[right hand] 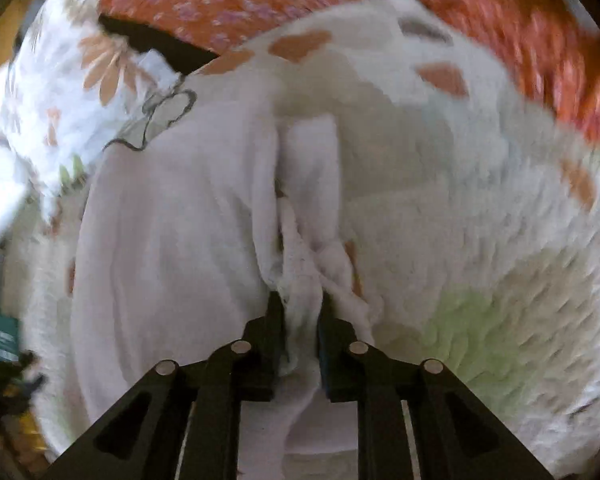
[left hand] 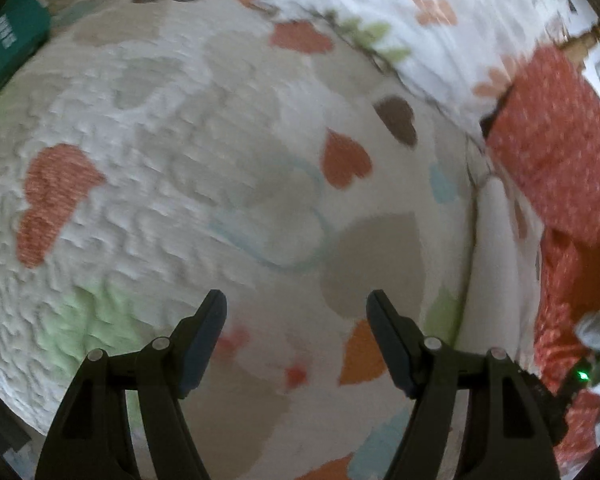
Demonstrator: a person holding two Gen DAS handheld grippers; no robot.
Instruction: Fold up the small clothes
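White cloth [right hand: 172,248], bunched edge clenched in the right tongs [right hand: 300,304], trails over the heart-print blanket [right hand: 480,208]. Left tongs [left hand: 296,300]: released, empty above blanket. Advice: keep grip firm, lay the cloth flat before folding.

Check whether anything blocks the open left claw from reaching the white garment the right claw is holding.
Nothing visible does. The left claw hangs open over bare heart-print blanket. The right claw is shut on a bunched fold of the white garment. The garment itself is not clearly visible in the left view.
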